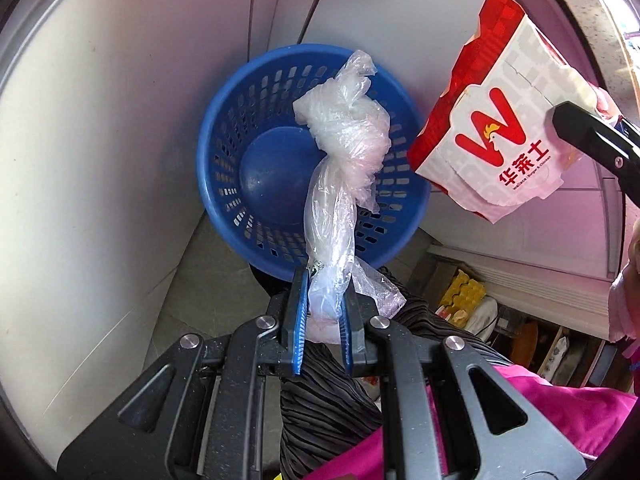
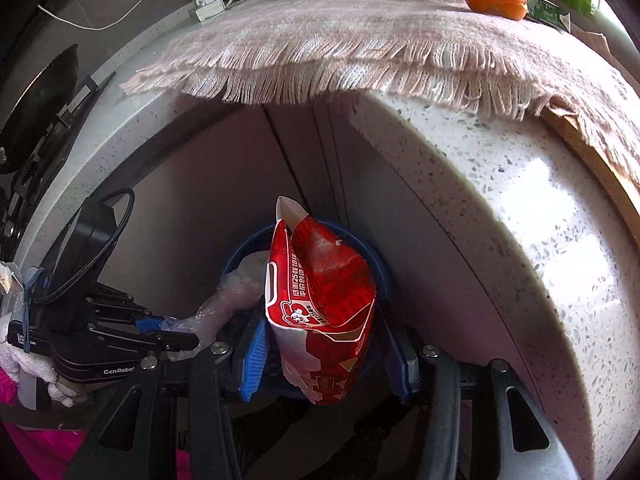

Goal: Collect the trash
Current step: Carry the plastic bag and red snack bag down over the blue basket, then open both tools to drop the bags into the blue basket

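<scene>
Both claws are loaded above the blue basket (image 1: 256, 152): our left claw (image 1: 325, 312) is clamped on the knotted plastic bag (image 1: 340, 152), which hangs over the basket's mouth, and our right claw (image 2: 326, 354) pinches the red-and-white food carton (image 2: 320, 292) just above the rim. We should centre each piece over the basket before parting the pads, dropping the bag first so the bulky carton cannot knock it out.
</scene>
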